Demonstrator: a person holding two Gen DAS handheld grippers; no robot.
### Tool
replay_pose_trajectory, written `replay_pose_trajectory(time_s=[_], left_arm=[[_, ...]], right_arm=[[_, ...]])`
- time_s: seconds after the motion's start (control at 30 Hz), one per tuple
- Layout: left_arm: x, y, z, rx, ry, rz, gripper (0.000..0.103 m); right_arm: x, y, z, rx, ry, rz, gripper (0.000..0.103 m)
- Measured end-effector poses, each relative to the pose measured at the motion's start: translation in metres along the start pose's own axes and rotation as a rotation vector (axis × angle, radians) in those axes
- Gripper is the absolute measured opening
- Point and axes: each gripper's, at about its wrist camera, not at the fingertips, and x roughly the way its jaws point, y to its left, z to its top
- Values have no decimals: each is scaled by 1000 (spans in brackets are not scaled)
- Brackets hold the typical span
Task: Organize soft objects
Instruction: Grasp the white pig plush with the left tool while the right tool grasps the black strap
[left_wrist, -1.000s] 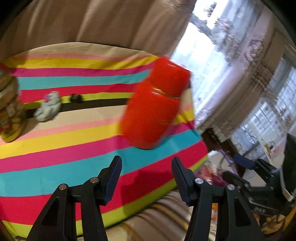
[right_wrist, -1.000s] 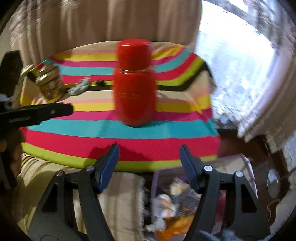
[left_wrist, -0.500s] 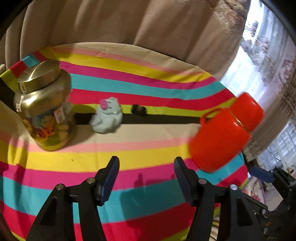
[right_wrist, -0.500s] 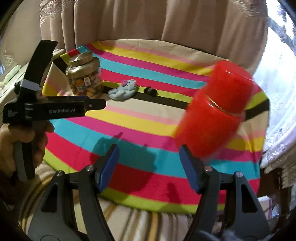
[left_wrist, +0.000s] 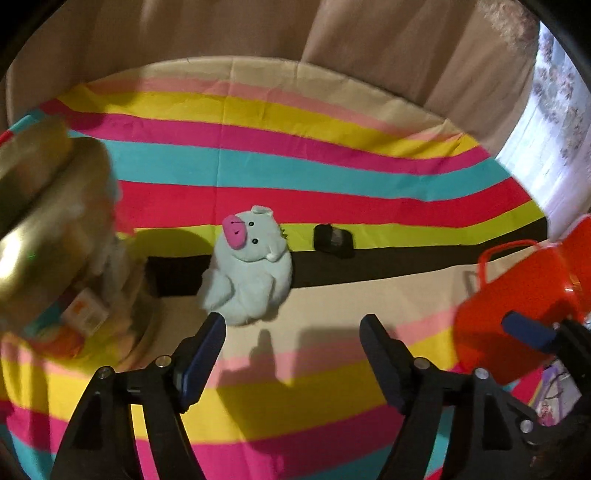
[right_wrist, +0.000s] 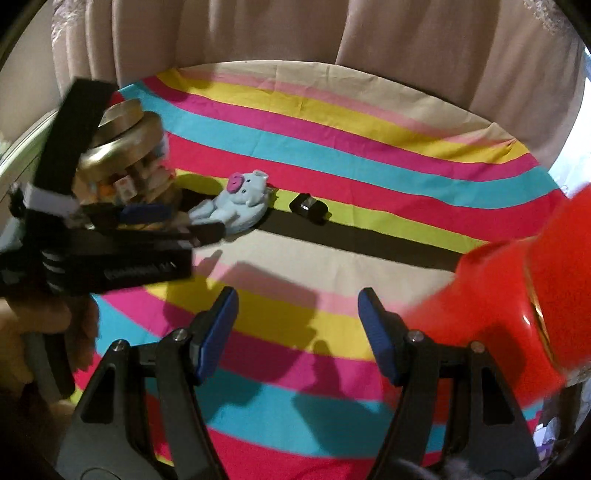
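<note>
A round tabletop (left_wrist: 332, 122) wears a bright striped cloth of pink, yellow, blue, red and black. In the middle lies a small, soft, pale blue stuffed animal with a pink nose (left_wrist: 249, 269). It rests across the black stripe and the cream stripe.

The left gripper (left_wrist: 291, 350) hangs just in front of the toy, with its jaws wide apart and nothing between them. The right gripper (right_wrist: 297, 328) is farther back over the yellow and pink stripes, and its jaws are wide apart and empty too.

Left of the toy stands a clear jar with a shiny gold lid (right_wrist: 129, 158). A small black object (left_wrist: 332, 240) sits a little to the toy's right. A big red plastic jug with a handle (left_wrist: 524, 302) stands near the right edge.
</note>
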Motion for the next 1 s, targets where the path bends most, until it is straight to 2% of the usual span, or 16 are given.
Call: replay_pose_trajectory(time_s=[0.2, 0.33, 0.67, 0.7, 0.73, 0.8, 0.87, 1.0], left_arm=[[39, 10, 16, -6, 15, 75, 76], [60, 14, 20, -11, 43, 96, 78], [77, 10, 23, 18, 32, 157, 79], [78, 8, 22, 34, 30, 167, 77], [79, 7, 21, 46, 30, 173, 64], [78, 7, 19, 61, 27, 173, 53], [75, 6, 18, 71, 32, 151, 29], [70, 8, 15, 70, 31, 137, 18]], right_arm=[[41, -12, 14, 35, 32, 3, 70], [65, -18, 18, 46, 51, 6, 70], [106, -34, 35, 102, 63, 10, 70], [108, -37, 37, 115, 62, 10, 70], [111, -40, 39, 126, 62, 9, 70], [116, -45, 43, 149, 59, 13, 70], [121, -48, 48, 165, 57, 15, 70], [138, -47, 57, 162, 64, 22, 70]])
